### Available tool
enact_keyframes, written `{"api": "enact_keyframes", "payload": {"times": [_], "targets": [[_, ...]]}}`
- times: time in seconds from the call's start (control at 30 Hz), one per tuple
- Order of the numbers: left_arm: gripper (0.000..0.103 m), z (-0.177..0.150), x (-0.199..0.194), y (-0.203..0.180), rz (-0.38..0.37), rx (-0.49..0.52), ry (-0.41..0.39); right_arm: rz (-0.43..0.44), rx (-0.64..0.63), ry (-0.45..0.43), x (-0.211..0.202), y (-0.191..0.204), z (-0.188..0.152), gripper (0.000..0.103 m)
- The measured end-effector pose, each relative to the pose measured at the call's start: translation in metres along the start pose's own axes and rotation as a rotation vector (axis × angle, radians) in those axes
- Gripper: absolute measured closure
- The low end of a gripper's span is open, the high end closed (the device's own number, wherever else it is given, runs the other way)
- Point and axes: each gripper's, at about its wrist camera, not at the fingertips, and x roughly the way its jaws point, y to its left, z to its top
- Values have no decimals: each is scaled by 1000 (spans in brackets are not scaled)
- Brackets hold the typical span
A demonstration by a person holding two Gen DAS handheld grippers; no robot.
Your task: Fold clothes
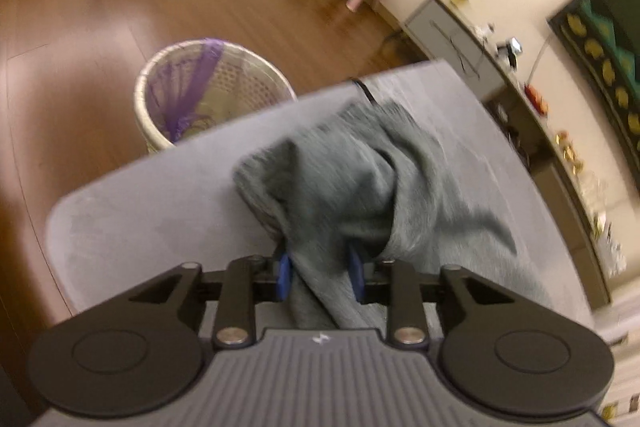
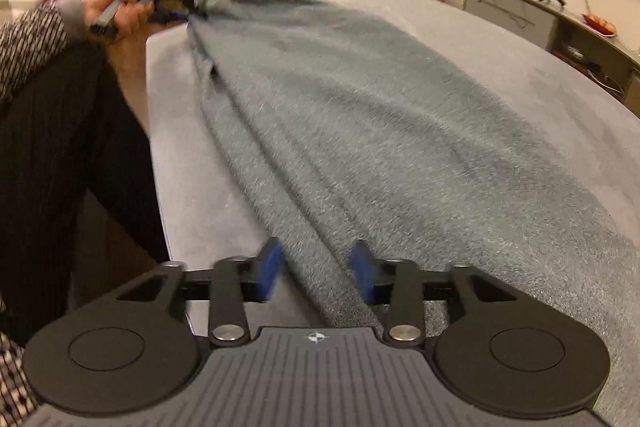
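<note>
Our spread right gripper (image 2: 316, 273) straddles the fuzzy grey-green garment (image 2: 360, 115) near the table's (image 2: 176, 163) edge; left gripper (image 1: 320, 273) pinches it—we should grip evenly.

Of the left gripper (image 1: 320, 277), saw only the blue bases of the fingers; lost their tips under the bunched grey garment (image 1: 360, 187). Could not make out the lower part of the wicker basket (image 1: 208, 95) behind the table (image 1: 120, 219) edge. Found the clutter on the sideboard (image 1: 452, 39) too small and smeared to name. From the right wrist, caught the left hand (image 2: 116, 11) and its gripper only as a dark blur. Lost the garment's near end past the right frame edge and beneath the right gripper (image 2: 318, 275) body. Smeared too: that gripper's left pad.
</note>
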Motion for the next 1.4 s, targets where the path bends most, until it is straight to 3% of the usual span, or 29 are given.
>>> {"api": "enact_keyframes", "payload": {"times": [0.03, 0.07, 0.1, 0.13, 0.2, 0.23, 0.27, 0.3, 0.37, 0.4, 0.43, 0.47, 0.53, 0.6, 0.67, 0.7, 0.77, 0.87, 0.9, 1.0, 1.1, 1.17, 1.23, 1.3, 1.37, 1.4], "targets": [[77, 0, 5, -9, 6, 36, 3, -21, -19, -2, 1, 3, -1, 22], [82, 1, 10, -19, 11, 73, 5, -41, -38, -3, 1, 6, -2, 23], [96, 5, 13, -32, -16, 145, -6, -62, -57, -5, 2, 9, -2, 38], [97, 8, 16, -45, -43, 212, -19, -83, -76, -6, 3, 12, -3, 67], [98, 22, 7, -52, -147, 226, -147, -181, -89, 3, 7, 9, -1, 91], [98, 28, 1, -42, -223, 141, -173, -268, -128, 8, 9, 10, 0, 98], [98, 32, 0, -32, -256, 54, -175, -329, -164, 10, 10, 12, -1, 98], [97, 31, 1, -25, -242, 8, -158, -340, -200, 10, 9, 18, -5, 98], [89, 23, 5, -17, -154, -15, -96, -314, -283, 11, 6, 36, -16, 100], [76, 18, 6, -14, -109, -26, -66, -319, -328, 11, 4, 45, -22, 100], [62, 12, 4, -14, -44, -6, -51, -329, -348, 10, 3, 50, -26, 100], [59, 5, -1, -16, 31, 15, -58, -325, -339, 8, 1, 51, -27, 99], [56, -8, -23, -22, 147, 44, -144, -298, -299, -7, -6, 47, -28, 97], [56, -22, -49, -38, 205, 102, -290, -262, -218, -48, -17, 39, -23, 90], [56, -41, -65, -70, 120, 254, -368, -234, -116, -105, -26, 28, -16, 74], [56, -53, -64, -91, 36, 347, -341, -228, -59, -131, -30, 21, -13, 65], [57, -83, -54, -133, -111, 549, -228, -237, 61, -166, -37, 3, -9, 61], [56, -133, -36, -178, -208, 795, -97, -290, 199, -129, -32, -17, -17, 61], [56, -148, -31, -188, -202, 864, -62, -304, 237, -104, -28, -22, -21, 61], [59, -181, -7, -193, -92, 1001, 51, -271, 289, -44, -35, -20, -36, 59], [61, -184, -16, -187, -105, 1033, 46, -230, 347, -30, -58, -22, -52, 60], [62, -187, -26, -191, -137, 1033, 28, -315, 409, -89, -93, -36, -68, 54], [62, -190, -37, -197, -211, 1056, -18, -500, 534, -166, -134, -63, -89, 34], [61, -195, -42, -209, -282, 1083, -38, -690, 664, -188, -166, -95, -113, 33], [61, -208, -41, -223, -323, 1132, -26, -753, 740, -160, -177, -122, -131, 34], [61, -216, -40, -230, -331, 1167, -24, -735, 758, -140, -174, -130, -136, 35]]}}
